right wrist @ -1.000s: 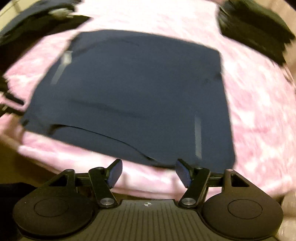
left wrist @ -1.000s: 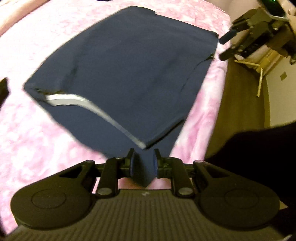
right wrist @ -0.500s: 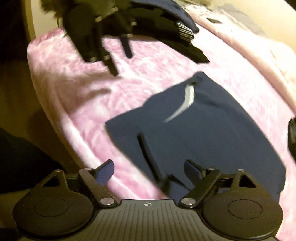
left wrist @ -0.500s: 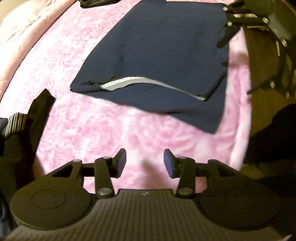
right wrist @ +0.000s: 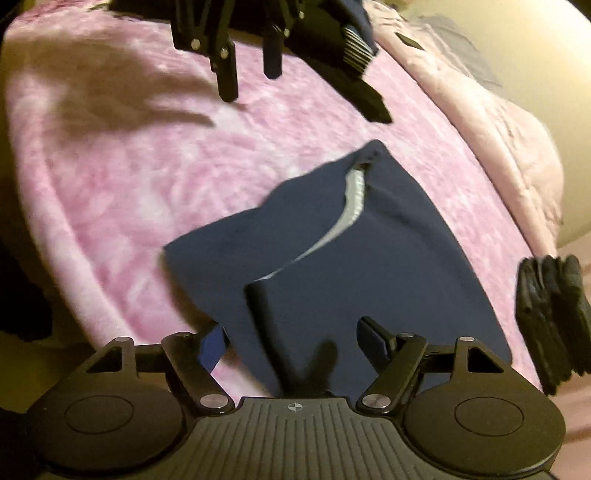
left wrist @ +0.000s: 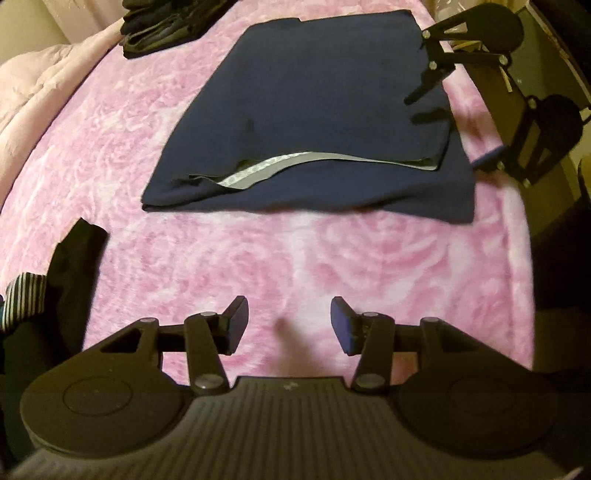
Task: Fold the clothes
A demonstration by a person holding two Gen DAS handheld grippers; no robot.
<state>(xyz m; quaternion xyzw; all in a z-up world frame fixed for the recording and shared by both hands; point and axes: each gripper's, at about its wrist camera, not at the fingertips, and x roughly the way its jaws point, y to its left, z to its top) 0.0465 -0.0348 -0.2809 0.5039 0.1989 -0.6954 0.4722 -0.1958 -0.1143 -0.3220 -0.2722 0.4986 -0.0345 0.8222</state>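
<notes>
A bed under a pink blanket is carrying everything in view. The navy garment, folded over itself with a pale grey band showing along the upper layer's edge, is lying flat on the blanket against the bed's side edge. A stack of dark folded clothes is sitting towards the far corner, well apart from the garment. A loose heap of dark and striped clothes is lying at the opposite end. The left tool is hovering over bare blanket, its jaws opening, nothing between them. The right tool is hanging over the garment's near corner at the bed's edge, its jaws closing; a fold of navy cloth is lying between them, the pads not pressing it.
</notes>
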